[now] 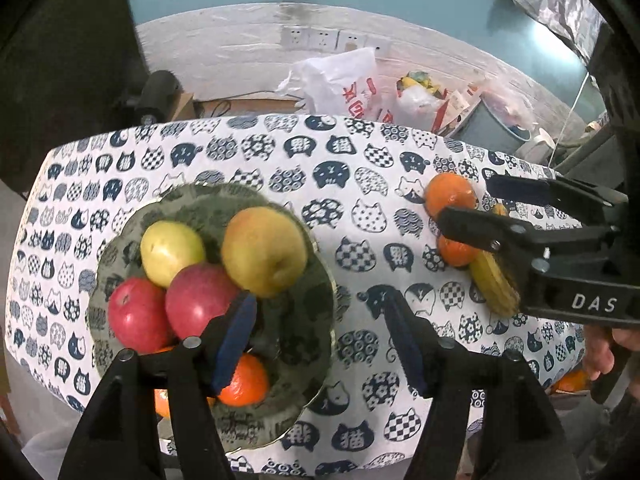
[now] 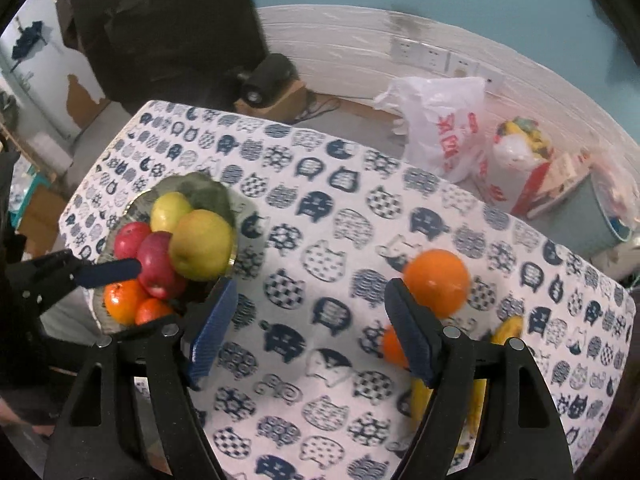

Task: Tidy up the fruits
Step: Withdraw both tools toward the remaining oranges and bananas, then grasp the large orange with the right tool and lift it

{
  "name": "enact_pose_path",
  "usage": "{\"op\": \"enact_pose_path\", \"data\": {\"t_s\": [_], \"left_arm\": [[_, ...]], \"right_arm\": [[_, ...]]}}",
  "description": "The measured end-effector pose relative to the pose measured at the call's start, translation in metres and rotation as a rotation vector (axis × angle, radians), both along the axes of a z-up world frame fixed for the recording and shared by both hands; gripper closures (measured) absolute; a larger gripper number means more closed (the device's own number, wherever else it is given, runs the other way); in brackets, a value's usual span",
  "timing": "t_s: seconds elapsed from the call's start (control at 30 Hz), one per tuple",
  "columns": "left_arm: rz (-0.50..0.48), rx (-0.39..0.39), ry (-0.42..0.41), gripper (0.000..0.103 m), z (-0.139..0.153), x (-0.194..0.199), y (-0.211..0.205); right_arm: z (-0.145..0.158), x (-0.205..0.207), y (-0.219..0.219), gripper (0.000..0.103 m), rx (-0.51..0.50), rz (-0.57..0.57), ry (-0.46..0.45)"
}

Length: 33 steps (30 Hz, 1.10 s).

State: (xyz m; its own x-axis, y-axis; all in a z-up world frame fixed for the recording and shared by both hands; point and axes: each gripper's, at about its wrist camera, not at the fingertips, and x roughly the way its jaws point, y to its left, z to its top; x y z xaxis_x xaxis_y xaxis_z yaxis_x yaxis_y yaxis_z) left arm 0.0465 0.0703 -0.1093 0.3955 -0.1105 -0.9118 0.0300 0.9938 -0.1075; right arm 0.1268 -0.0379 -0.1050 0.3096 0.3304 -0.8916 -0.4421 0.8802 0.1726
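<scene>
The left gripper [image 1: 320, 332] hangs with jaws wide and empty above the near edge of the fruit plate [image 1: 316, 300], which holds apples, pears and oranges. The right gripper [image 2: 310, 332] also has its jaws wide, nothing held; a big orange [image 2: 436, 280] lies on the table [image 2: 320, 240] just beyond its right jaw.

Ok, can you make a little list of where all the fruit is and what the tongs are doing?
plate: on the cat-print tablecloth
in plate: two red apples, two yellow-green ones, small oranges
still on cloth: big orange, small orange, bananas
left tongs: open, empty, partly over the plate
right tongs: open, empty, near the loose oranges
</scene>
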Motion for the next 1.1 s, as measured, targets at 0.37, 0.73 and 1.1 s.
{"op": "enact_pose_path", "data": {"t_s": [0.37, 0.73, 1.1], "left_arm": [[-0.029, 0.037, -0.003, 0.029, -0.003, 0.035, -0.031], [-0.030, 0.049, 0.043, 0.029, -0.022, 0.073, -0.043], [-0.017, 0.047, 0.085, 0.029, -0.042, 0.096, -0.046]], "right_arm": [[-0.016, 0.020, -0.061, 0.019, -0.018, -0.136, 0.059], [-0.058, 0.055, -0.079, 0.019, -0.019, -0.200, 0.134], [-0.095, 0.073, -0.077, 0.019, -0.025, -0.199, 0.189]]}}
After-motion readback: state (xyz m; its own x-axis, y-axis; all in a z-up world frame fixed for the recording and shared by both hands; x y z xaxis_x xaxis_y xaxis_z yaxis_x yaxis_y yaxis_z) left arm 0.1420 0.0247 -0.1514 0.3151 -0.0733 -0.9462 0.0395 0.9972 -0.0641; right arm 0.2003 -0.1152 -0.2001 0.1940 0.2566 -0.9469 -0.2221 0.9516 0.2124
